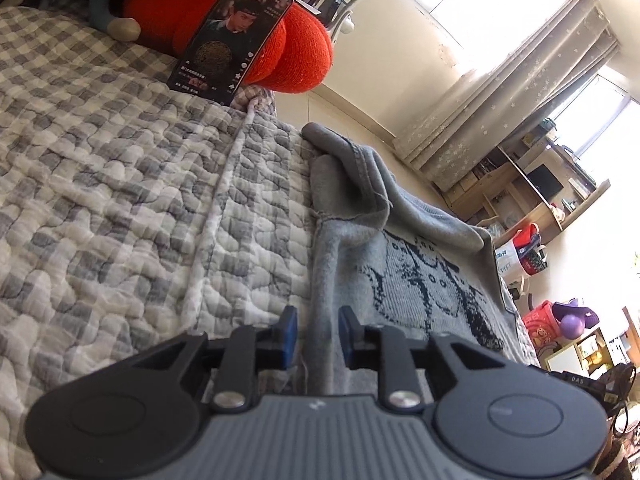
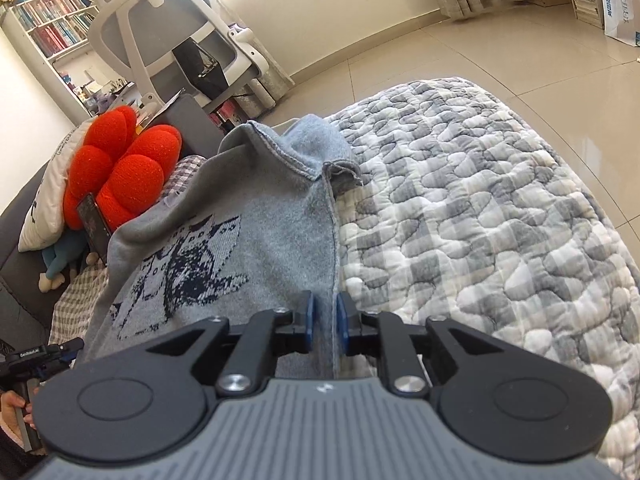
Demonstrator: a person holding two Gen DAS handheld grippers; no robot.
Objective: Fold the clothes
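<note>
Two grippers work on one grey sweatshirt (image 2: 256, 236) that lies on a grey-and-white checked quilt (image 1: 100, 208); places below are given relative to that sweatshirt.

From the left wrist view, the quilt spreads to the left of the sweatshirt. Beyond it, further along the quilt, a red knitted cushion (image 1: 296, 40) sits with a phone (image 1: 232, 40) leaning against it, screen lit. The left gripper (image 1: 318, 336) straddles the sweatshirt's near side edge, a raised fold of grey cloth running up between its blue pads (image 1: 289, 336); the jaws are partly parted with the fabric ridge between them, and whether they pinch it cannot be told. The dark knitted figure (image 1: 424, 280) on the sweatshirt lies just to the right of that ridge. Past the sweatshirt's far right stand curtains (image 1: 520, 80) and a wooden desk (image 1: 520, 200).

From the right wrist view, the cushion and a white office chair (image 2: 172, 40) sit left of and behind the sweatshirt. The right gripper (image 2: 324, 320) is clenched on the sweatshirt's side seam, the blue pads (image 2: 309, 320) close against the cloth on both sides. The quilt stretches to the right of the seam, with the tiled floor (image 2: 500, 48) beyond.
</note>
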